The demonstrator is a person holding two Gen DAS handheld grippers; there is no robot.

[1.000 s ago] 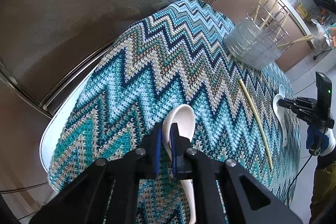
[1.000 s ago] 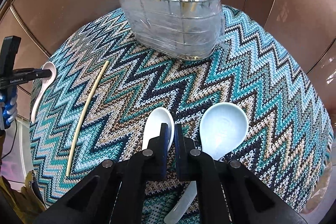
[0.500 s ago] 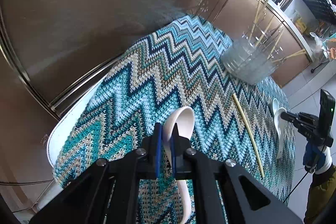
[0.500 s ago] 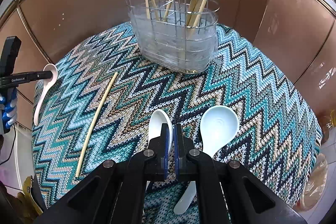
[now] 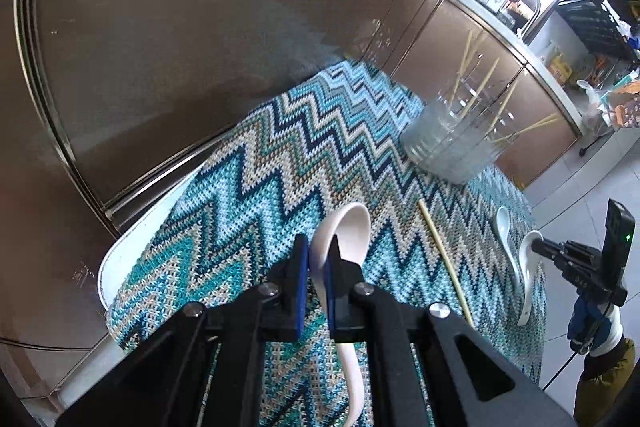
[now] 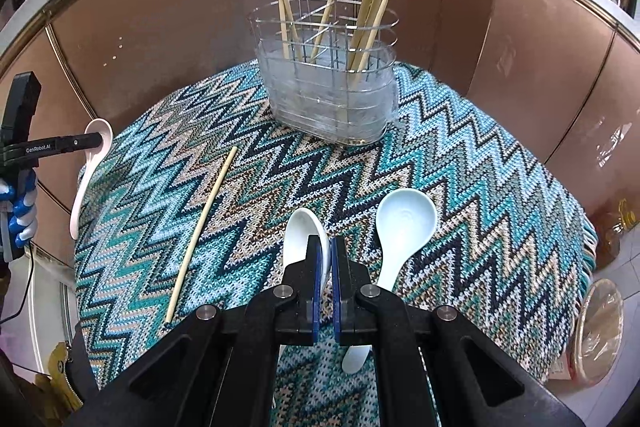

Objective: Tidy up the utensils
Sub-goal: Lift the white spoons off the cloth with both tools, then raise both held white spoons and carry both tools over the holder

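The right hand-held gripper [image 6: 331, 259] is clamped on the rim of a white spoon [image 6: 301, 235]. The wire caddy [image 6: 326, 83], holding several upright chopsticks, stands on the zigzag cloth [image 6: 460, 163] beyond it. Nearer than the caddy lie a pale blue spoon [image 6: 404, 223] and, to its left, a loose chopstick [image 6: 202, 233]. Far left of the caddy, the left hand-held gripper [image 6: 96, 141] grips another white spoon [image 6: 90, 167].

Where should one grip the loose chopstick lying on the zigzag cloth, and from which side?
Grip the chopstick near its middle, from above, jaws across its length. It is thin and lies flat on the cloth, with bare cloth along both long sides for the jaws.
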